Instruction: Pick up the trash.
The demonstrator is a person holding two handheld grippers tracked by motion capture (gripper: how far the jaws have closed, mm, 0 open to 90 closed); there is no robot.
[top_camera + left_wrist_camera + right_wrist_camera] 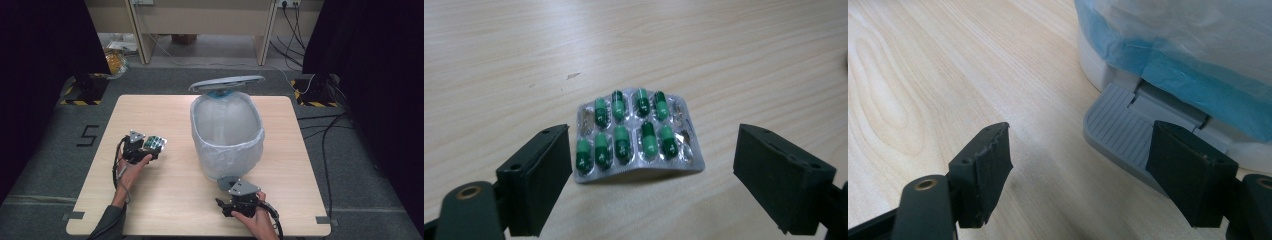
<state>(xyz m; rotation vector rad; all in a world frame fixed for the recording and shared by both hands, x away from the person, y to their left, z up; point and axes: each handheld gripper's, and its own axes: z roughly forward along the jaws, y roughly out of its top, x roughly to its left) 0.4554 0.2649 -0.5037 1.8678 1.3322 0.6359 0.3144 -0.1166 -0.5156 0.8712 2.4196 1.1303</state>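
Left gripper (651,175) is gaping wide around a silver blister pack of green capsules (634,135); right gripper (1080,172), half-open and empty, is facing the white-lined bin's grey ribbed pedal (1120,130).

Even overhead light keeps the table (170,195) bright in the high view, while both sides fall into near-black; that picture is soft and grainy. The gripper views are sharper, with short shadows under the blister pack (636,135) and pedal (1128,135), and faint foil glare

Blister pack (155,143) left of bin (227,137).
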